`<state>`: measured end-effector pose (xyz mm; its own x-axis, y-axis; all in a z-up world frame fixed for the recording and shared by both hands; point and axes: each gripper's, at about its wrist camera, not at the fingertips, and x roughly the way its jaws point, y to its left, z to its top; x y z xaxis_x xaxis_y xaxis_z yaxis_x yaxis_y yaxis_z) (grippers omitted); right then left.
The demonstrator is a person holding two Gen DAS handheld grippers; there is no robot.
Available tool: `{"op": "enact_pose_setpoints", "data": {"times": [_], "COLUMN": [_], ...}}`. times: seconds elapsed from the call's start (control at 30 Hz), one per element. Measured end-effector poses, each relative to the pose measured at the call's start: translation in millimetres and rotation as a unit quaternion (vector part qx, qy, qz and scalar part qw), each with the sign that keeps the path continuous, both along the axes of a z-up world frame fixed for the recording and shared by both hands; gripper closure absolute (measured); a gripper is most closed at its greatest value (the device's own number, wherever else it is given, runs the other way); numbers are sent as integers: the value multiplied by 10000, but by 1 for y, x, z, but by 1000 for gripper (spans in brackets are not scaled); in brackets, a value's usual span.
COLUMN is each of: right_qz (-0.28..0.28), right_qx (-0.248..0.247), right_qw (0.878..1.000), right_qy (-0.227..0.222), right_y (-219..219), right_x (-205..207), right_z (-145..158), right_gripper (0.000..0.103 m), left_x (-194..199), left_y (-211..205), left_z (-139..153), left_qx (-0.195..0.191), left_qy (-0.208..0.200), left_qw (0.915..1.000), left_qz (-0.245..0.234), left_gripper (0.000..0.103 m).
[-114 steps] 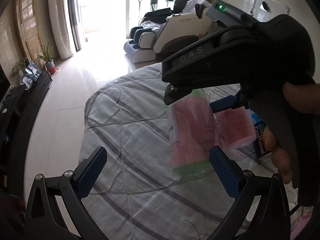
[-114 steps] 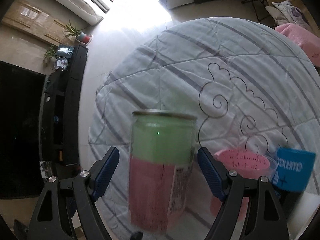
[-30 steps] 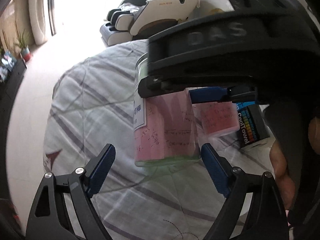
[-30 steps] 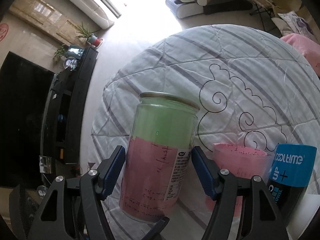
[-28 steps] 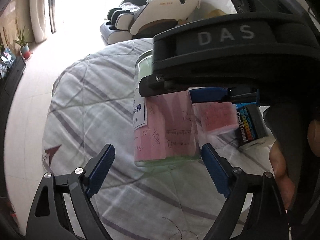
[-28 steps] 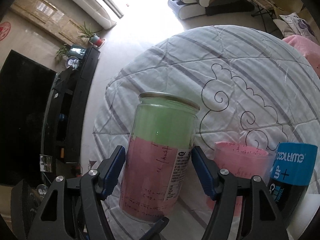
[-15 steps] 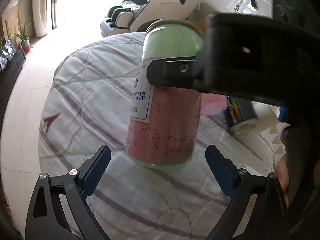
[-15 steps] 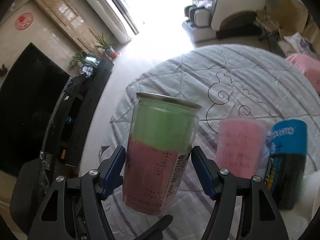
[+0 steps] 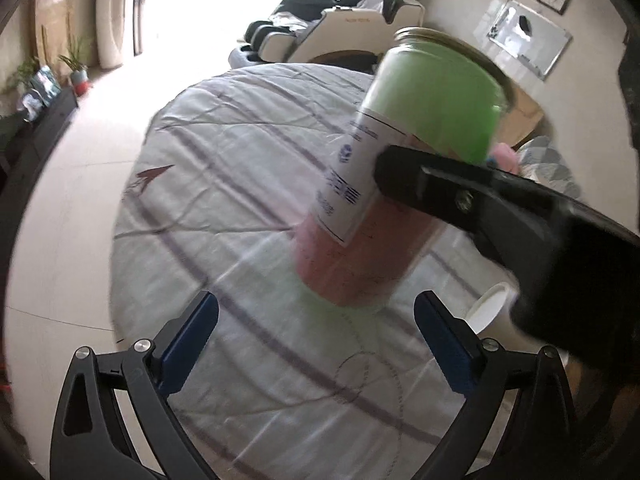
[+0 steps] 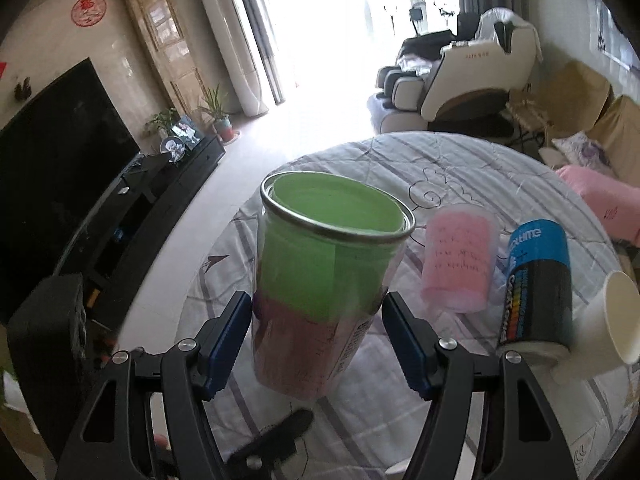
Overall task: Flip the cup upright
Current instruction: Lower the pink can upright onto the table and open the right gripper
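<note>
Right gripper (image 10: 316,334): blue pads clamped on both sides of the cup (image 10: 320,280), which it holds raised above the quilted table cover (image 10: 460,168), mouth upward and leaning slightly.

Cup: clear cylinder with a metal rim; green paper lines the upper half, pink paper with handwriting the lower, and a white printed label runs down one side. Nothing else can be made out inside.

Left gripper (image 9: 316,344): jaws spread wide with nothing between them, just below the cup (image 9: 400,168).

Toward the cover's right edge: pink-lined clear tumbler (image 10: 460,260); beside it, blue-and-black canister (image 10: 536,288); white paper cup (image 10: 616,316) lying on its side.
</note>
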<state>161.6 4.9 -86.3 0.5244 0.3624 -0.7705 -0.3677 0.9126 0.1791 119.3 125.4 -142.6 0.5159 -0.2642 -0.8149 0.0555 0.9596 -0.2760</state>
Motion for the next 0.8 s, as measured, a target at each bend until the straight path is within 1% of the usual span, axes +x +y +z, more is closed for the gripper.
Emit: {"op": "enact_pose_setpoints", "data": {"times": [0.03,0.13,0.23,0.27,0.3,0.43,0.5,0.53,0.63,0.8], "right_qz": [-2,22,22,31,44,110,123,127,111,96], "right_qx": [0,-12,-44,-72,-109,-63,-46,-42,-52,-3], "right_qw": [10000,9999,9997,9996,9995,9993,9993,9993,9991,9991], "right_qy": [-36,-114,-229,-267,-297,-346,-351,-358,-405,-409], "right_y": [0,1,1,1,1,1,1,0,-3,-8], "right_x": [-3,-12,-21,-23,-25,-32,-34,-35,-38,-45], "right_z": [0,0,-1,-1,-1,-1,0,1,3,5], "right_gripper": [34,34,34,34,34,34,34,34,34,34], "left_x": [-4,-14,-28,-49,-61,-67,-60,-64,-53,-64], "left_y": [1,8,9,15,16,12,13,13,14,4], "left_z": [-1,-1,0,0,0,8,7,9,12,20], "left_qx": [29,-43,33,54,50,16,44,50,50,117], "left_qy": [-13,-40,-186,-234,-270,-389,-436,-456,-522,-640], "left_qw": [10000,9999,9996,9995,9994,9989,9987,9986,9982,9975], "left_qz": [32,117,213,209,212,243,271,280,302,272], "left_gripper": [3,3,2,1,1,0,0,0,0,0]}}
